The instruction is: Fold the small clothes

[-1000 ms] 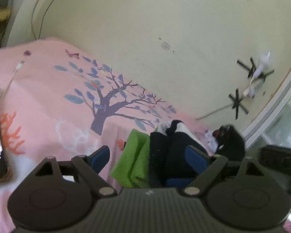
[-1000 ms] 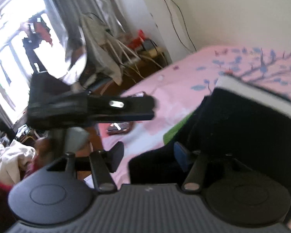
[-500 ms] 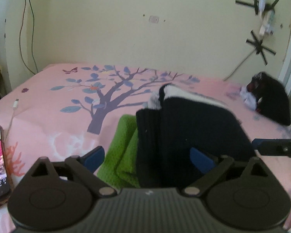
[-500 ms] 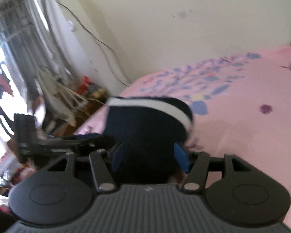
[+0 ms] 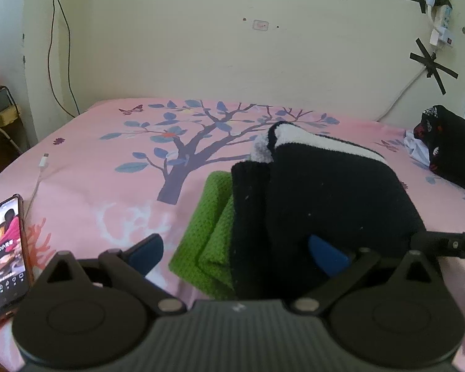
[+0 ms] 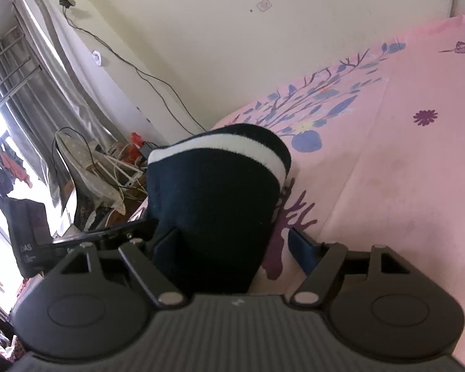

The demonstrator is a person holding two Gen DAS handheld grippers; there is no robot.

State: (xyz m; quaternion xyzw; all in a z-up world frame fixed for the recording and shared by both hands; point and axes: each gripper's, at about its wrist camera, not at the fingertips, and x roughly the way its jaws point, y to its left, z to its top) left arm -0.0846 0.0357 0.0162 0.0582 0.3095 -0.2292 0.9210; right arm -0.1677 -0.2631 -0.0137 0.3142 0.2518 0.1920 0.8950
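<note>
A folded black garment (image 5: 325, 192) with a white stripe lies on a folded green knitted cloth (image 5: 207, 235) on the pink tree-print bed sheet (image 5: 108, 161). My left gripper (image 5: 236, 254) straddles the near end of this stack. Its jaws are still opening: the left pad is clear over the sheet and the right pad sits at the black cloth's edge without squeezing it. In the right wrist view the black garment (image 6: 214, 198) lies between the jaws of my right gripper (image 6: 234, 246), which are also opening. A strip of sheet shows between the cloth and the right pad.
A phone (image 5: 3, 254) with a lit screen and a charging cable (image 5: 43, 164) lie at the bed's left edge. A dark bundle of clothes (image 5: 449, 145) sits at the far right. A drying rack and clutter (image 6: 102, 170) stand beside the bed.
Both views have rolled upright and dropped toward the bed. The black garment has come down onto the green cloth, and both pairs of jaws have widened around it.
</note>
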